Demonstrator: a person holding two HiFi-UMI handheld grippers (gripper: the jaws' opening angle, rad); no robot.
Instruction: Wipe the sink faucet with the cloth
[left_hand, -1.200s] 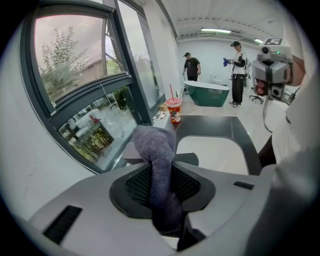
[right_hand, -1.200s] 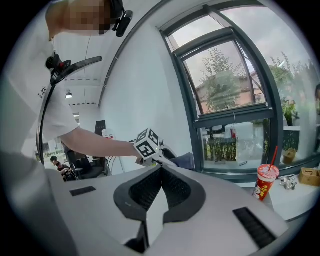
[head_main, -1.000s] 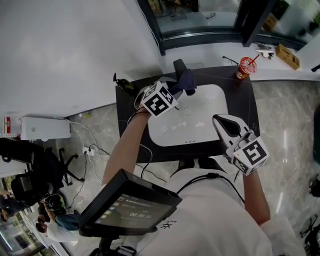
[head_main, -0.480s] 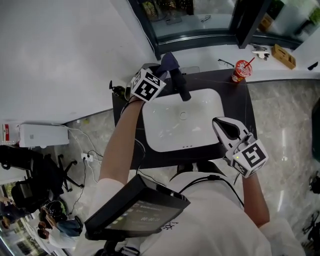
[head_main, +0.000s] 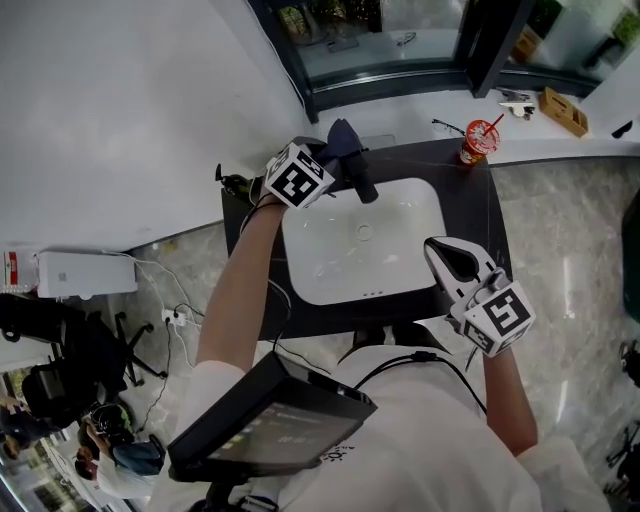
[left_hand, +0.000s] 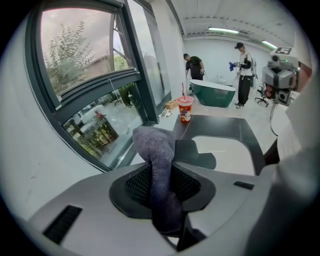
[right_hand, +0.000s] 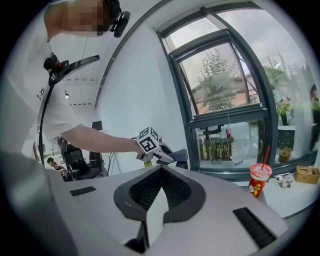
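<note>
The dark grey cloth (head_main: 342, 139) is bunched over the back end of the black faucet (head_main: 361, 181), behind the white sink (head_main: 402, 262). My left gripper (head_main: 332, 160) is shut on the cloth, its marker cube just left of the faucet. In the left gripper view the cloth (left_hand: 153, 143) stands up between the jaws, with the faucet (left_hand: 194, 152) right behind it. My right gripper (head_main: 446, 250) hovers over the sink's front right corner, shut and holding nothing. The right gripper view shows the left gripper (right_hand: 159, 154) and the cloth (right_hand: 181, 155) ahead.
A red cup with a straw (head_main: 475, 141) stands at the back right of the dark counter (head_main: 489, 208), with small items (head_main: 559, 110) on the white ledge beyond. A window (left_hand: 85, 85) runs behind the sink. A power box and cables (head_main: 85, 274) lie on the floor at the left.
My left gripper has carried the cloth from the right of the faucet, over the basin, back and left to the faucet's rear end. The right gripper has stayed put.
</note>
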